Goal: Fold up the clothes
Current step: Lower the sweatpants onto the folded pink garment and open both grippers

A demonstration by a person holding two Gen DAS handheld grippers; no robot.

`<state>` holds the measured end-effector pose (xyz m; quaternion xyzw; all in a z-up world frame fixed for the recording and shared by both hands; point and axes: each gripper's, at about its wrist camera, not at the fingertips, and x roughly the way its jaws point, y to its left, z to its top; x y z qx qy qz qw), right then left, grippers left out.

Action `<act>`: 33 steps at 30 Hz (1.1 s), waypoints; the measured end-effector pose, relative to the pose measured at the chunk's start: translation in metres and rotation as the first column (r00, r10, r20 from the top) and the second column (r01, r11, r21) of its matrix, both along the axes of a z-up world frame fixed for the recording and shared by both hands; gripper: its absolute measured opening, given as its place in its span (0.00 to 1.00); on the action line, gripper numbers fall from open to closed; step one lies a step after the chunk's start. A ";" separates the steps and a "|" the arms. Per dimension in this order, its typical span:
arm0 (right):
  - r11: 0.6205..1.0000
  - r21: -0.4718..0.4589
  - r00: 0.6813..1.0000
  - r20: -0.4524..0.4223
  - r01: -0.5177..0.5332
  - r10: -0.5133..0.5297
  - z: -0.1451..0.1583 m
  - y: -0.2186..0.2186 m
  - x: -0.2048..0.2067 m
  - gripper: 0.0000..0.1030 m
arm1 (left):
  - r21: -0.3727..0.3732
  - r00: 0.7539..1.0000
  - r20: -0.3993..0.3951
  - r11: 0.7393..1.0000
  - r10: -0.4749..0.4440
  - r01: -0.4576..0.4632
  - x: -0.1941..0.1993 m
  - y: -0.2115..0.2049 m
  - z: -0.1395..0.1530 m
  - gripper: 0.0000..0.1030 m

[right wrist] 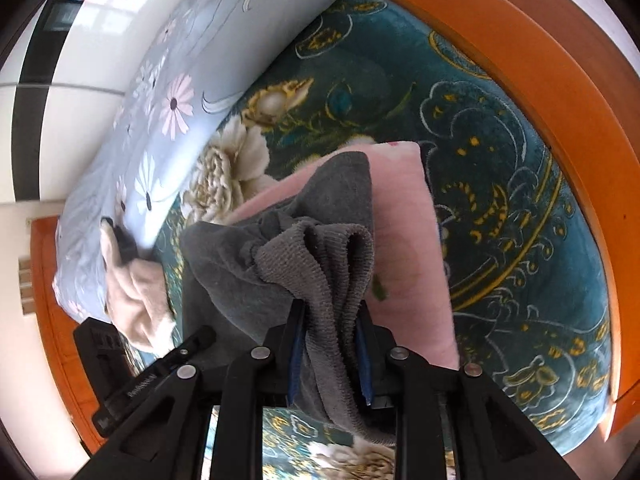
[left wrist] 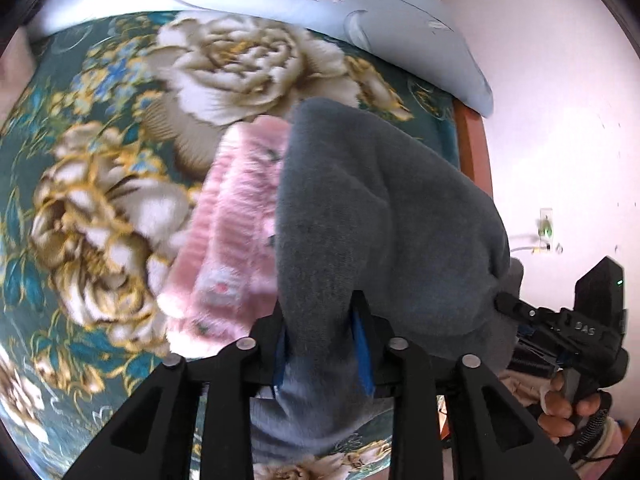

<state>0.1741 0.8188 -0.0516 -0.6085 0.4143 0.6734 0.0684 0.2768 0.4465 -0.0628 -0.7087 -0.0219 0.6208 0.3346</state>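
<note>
Grey garment (left wrist: 380, 216) hangs pinched between both left fingers (left wrist: 362, 340) and right fingers (right wrist: 362, 344)

— What are those tools made of?

— Matte black plastic. The left gripper (left wrist: 322, 334) has angular black linkage arms with round silver pins at the joints, and blue pads on the inner faces of its fingers (left wrist: 362, 346).

— And the other one?

— The right gripper (right wrist: 330, 350) is the same: black arms, silver pins, blue pads. Its body carries small white lettering and a green light. The hand (left wrist: 568, 408) shows bare skin.
</note>
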 end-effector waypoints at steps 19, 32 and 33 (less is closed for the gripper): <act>0.960 0.146 0.966 -0.066 -0.237 0.248 -0.009 -0.039 -0.052 0.24 | 0.029 0.987 -0.112 0.992 -0.119 0.123 0.050 0.002 -0.005 0.28; 0.967 0.119 0.972 -0.034 -0.226 0.232 -0.025 -0.040 -0.049 0.25 | -0.030 0.976 -0.103 0.982 -0.190 0.188 0.044 0.006 -0.019 0.23; 0.959 0.139 0.964 -0.061 -0.249 0.259 -0.013 -0.045 -0.040 0.26 | -0.012 0.973 -0.117 0.980 -0.197 0.197 0.046 0.003 -0.010 0.23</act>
